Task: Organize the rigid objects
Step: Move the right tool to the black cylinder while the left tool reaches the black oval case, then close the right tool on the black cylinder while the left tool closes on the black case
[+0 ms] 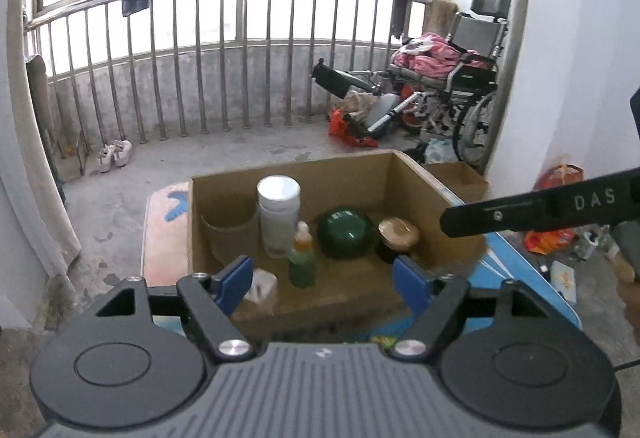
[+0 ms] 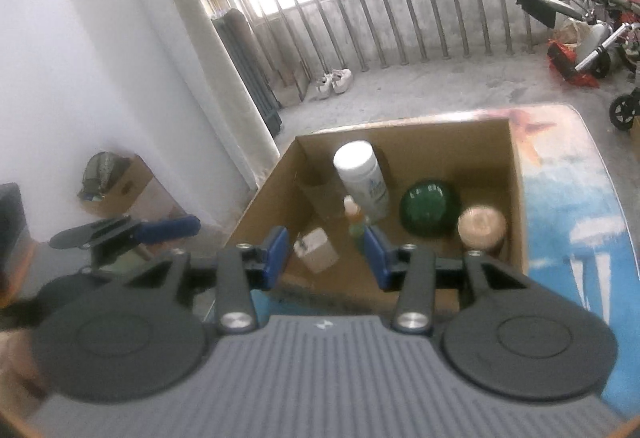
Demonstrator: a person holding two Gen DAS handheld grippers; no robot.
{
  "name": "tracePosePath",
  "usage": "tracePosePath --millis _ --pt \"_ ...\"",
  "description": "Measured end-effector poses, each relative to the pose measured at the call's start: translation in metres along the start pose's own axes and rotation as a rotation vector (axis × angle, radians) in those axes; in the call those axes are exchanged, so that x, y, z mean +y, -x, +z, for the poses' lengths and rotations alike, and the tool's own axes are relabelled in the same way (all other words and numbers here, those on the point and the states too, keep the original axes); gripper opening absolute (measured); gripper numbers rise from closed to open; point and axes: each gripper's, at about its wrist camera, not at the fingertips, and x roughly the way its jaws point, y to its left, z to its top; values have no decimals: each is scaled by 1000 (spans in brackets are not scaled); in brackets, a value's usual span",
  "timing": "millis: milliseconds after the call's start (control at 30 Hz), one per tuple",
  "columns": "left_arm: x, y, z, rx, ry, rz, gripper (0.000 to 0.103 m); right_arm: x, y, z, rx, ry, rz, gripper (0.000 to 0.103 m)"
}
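Box (image 1: 420, 194), centre frame: white bottle (image 1: 279, 212), green dome (image 1: 346, 232), dropper bottle (image 1: 303, 258), wood-lidded jar (image 1: 398, 236) inside. Left gripper (image 1: 322, 278) and right gripper (image 2: 326, 254): jaws apart, empty. Clear the rim before you fetch more.

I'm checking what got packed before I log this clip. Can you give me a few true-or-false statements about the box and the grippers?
1. The brown cardboard box holds a white-lidded plastic bottle. True.
2. The dark green round bowl lies outside the box. False: it sits inside, beside the wooden-lidded dark jar.
3. The left gripper grips the small green dropper bottle. False: its jaws are open and empty.
4. The right gripper holds nothing. True.
5. The box is empty. False: several items stand in it.
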Motion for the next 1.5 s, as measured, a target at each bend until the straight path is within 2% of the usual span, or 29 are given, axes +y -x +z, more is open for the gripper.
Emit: tracePosePath --millis 267,500,600,700,967,1100,1167,1367,1500 --pt "-16 -4 -53 60 -26 -12 79 -15 20 -77 37 -72 -9 43" --pt "-25 -35 -93 132 -33 -18 78 -17 -16 -116 126 -33 -48 41" --pt "-28 -51 -102 147 -45 -6 77 -11 -34 -119 152 21 -58 39" --pt "-28 -62 -109 152 -45 -2 68 -9 -50 -119 175 63 -67 37" --pt "-27 -87 -113 187 -54 3 52 -13 -89 -114 231 123 -92 35" --pt "-31 -94 -114 197 -85 15 49 -16 -100 -113 250 141 -102 35" --pt "-32 -100 -116 217 -91 12 42 -19 -106 -114 258 144 -109 35" --pt "-31 -110 -122 248 -78 -5 39 -23 -117 -115 281 158 -132 35" --pt "-28 -111 -122 244 -56 1 30 -24 -121 -117 291 161 -141 31"
